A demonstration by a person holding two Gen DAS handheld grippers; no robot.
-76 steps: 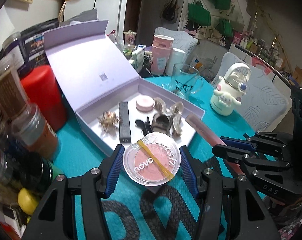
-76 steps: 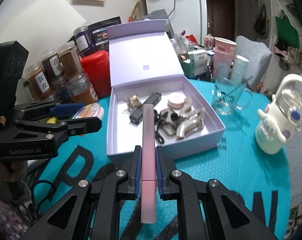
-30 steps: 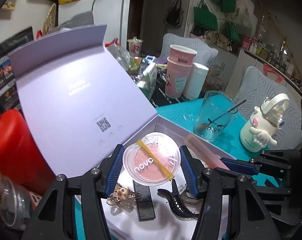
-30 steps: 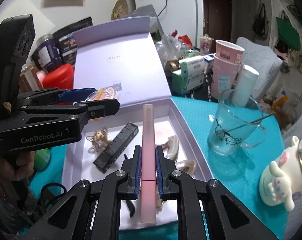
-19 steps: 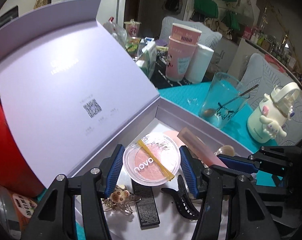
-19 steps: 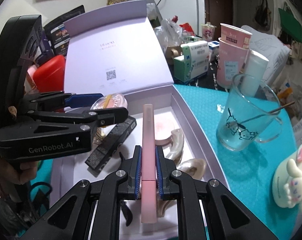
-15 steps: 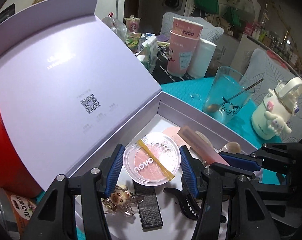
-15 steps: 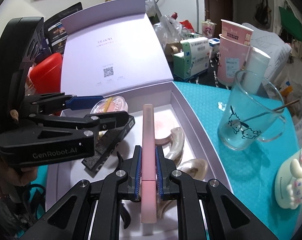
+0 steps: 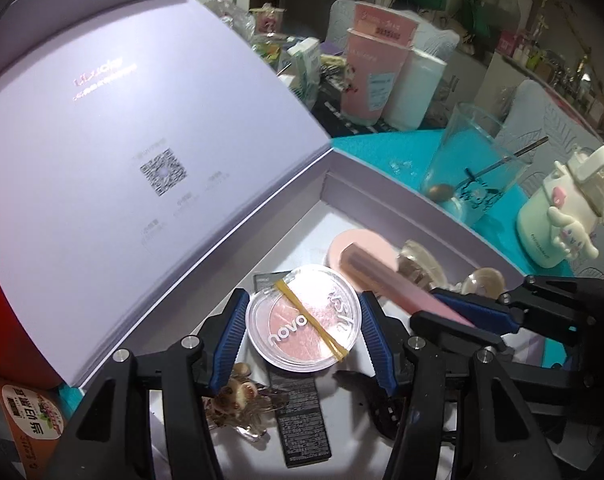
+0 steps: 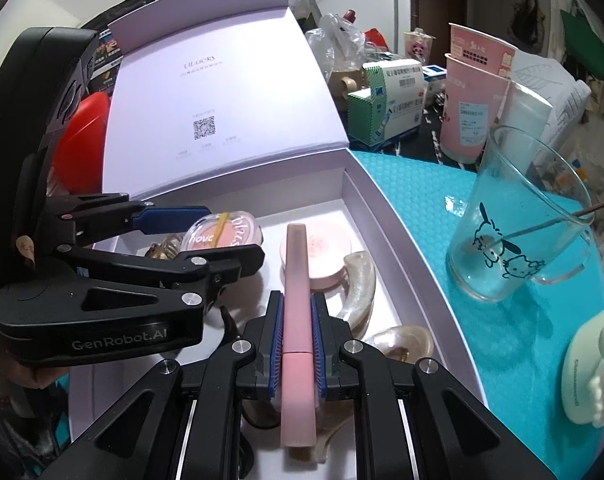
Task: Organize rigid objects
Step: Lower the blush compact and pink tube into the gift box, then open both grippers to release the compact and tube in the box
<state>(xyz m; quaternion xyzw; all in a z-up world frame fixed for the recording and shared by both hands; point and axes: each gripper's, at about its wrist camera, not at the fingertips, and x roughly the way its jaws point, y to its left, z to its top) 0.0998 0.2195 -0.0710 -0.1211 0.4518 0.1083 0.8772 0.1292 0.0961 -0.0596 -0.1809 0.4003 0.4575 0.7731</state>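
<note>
Both hands are over the open lavender box right now, which sits on the teal worktop with its lid propped up at the back. The left hand-held gripper is clamped around a round clear blush compact with a yellow rubber band across it, held above the box floor near the lid side. The right hand-held gripper is pinched tight on a long pink tube, which points toward the lid and hovers over the box's middle. Lying inside the box: a flat black stick under the compact, a little gold bear charm just beside it, a pink puff closer to the lid, pearly claw clips along the box's right wall, and a black clip toward the front. Outside the box's right wall there's a cartoon glass mug with a spoon in it, and a white character bottle further out. Pink paper cups stand behind the mug.
</note>
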